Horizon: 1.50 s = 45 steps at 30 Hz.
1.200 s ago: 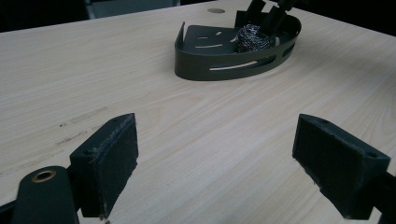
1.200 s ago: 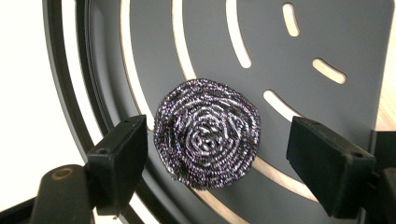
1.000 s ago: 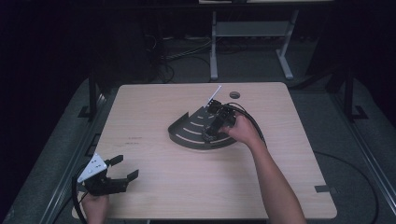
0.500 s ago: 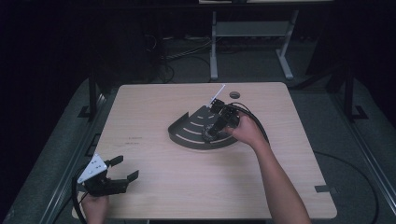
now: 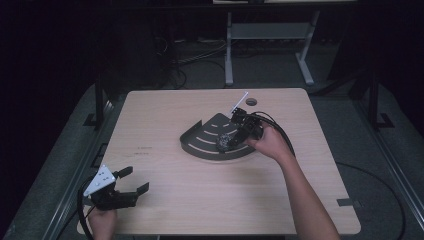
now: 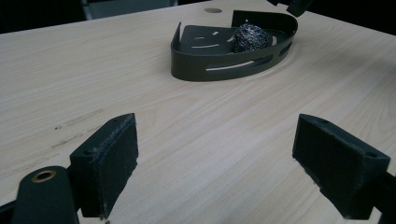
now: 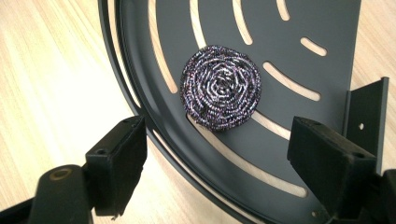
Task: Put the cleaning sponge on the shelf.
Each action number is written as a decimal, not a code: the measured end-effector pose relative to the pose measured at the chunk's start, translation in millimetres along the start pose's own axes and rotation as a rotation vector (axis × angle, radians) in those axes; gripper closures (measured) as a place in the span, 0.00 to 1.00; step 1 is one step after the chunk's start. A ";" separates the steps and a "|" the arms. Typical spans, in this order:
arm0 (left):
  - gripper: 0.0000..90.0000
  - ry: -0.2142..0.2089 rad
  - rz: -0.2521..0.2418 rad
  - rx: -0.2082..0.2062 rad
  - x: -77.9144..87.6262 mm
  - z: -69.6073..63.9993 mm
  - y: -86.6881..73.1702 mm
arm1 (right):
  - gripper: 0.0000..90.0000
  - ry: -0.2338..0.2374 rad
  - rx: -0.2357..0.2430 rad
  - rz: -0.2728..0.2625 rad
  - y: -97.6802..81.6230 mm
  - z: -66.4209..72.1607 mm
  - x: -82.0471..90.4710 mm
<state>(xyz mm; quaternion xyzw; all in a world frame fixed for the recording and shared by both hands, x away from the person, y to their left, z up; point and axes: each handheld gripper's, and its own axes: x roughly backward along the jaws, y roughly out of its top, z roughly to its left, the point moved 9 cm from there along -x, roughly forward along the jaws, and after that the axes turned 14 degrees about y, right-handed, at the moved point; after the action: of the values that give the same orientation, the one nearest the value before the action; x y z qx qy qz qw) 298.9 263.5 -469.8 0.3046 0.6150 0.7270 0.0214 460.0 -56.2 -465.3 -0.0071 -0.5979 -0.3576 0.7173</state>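
A dark metal quarter-round tray (image 5: 200, 142) with slots sits at the middle of the table. A round steel-wool scourer (image 5: 223, 141) lies in it near the curved wall. My right gripper (image 5: 231, 141) hovers over the tray from the right and points down. In the right gripper view the open right gripper (image 7: 224, 168) stands just short of the scourer (image 7: 220, 93), which rests on the tray (image 7: 299, 42) untouched. My left gripper (image 5: 131, 181) stays open at the table's near left corner. The left gripper view looks past the empty left gripper (image 6: 215, 158) at the tray (image 6: 201, 60) and scourer (image 6: 251, 38).
The light wooden table (image 5: 165, 115) has a small round hole (image 5: 251, 102) near its far edge, just behind the tray. A metal rack frame (image 5: 270, 30) and loose cables (image 5: 185, 55) stand on the dark floor beyond the table.
My right gripper has drawn back slightly from the scourer, up and to the right. The left gripper, tray and scourer have not moved.
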 end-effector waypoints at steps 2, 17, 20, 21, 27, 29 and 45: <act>0.15 0.001 0.000 0.000 0.0 0.0 -0.1 | 0.22 0.002 0.002 0.001 -2.6 1.3 1.1; 0.15 0.002 0.001 -0.004 -0.1 -0.9 -0.3 | 0.22 0.001 -0.002 -0.010 -23.4 9.7 11.4; 0.15 0.003 0.001 -0.005 0.0 -0.6 -0.4 | 0.21 0.004 -0.005 -0.013 -29.9 11.4 12.5; 0.15 0.003 0.001 -0.005 0.0 -0.6 -0.4 | 0.21 0.004 -0.005 -0.013 -29.9 11.4 12.5; 0.15 0.004 0.001 -0.005 0.0 -0.7 -0.4 | 0.22 -0.005 0.003 0.001 -37.5 14.4 15.4; 0.15 0.004 0.002 -0.005 -0.1 -0.8 -0.5 | 0.22 -0.002 0.003 -0.003 -38.9 16.5 18.0; 0.15 0.002 0.004 -0.006 -0.4 -1.9 -0.7 | 0.21 0.024 -0.018 -0.043 -63.8 27.3 22.3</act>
<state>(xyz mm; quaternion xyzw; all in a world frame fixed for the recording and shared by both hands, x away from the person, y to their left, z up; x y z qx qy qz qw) 298.1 261.9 -470.7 0.3050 0.6124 0.7291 0.0200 404.2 -103.0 -464.9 0.0036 -0.5859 -0.3783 0.7166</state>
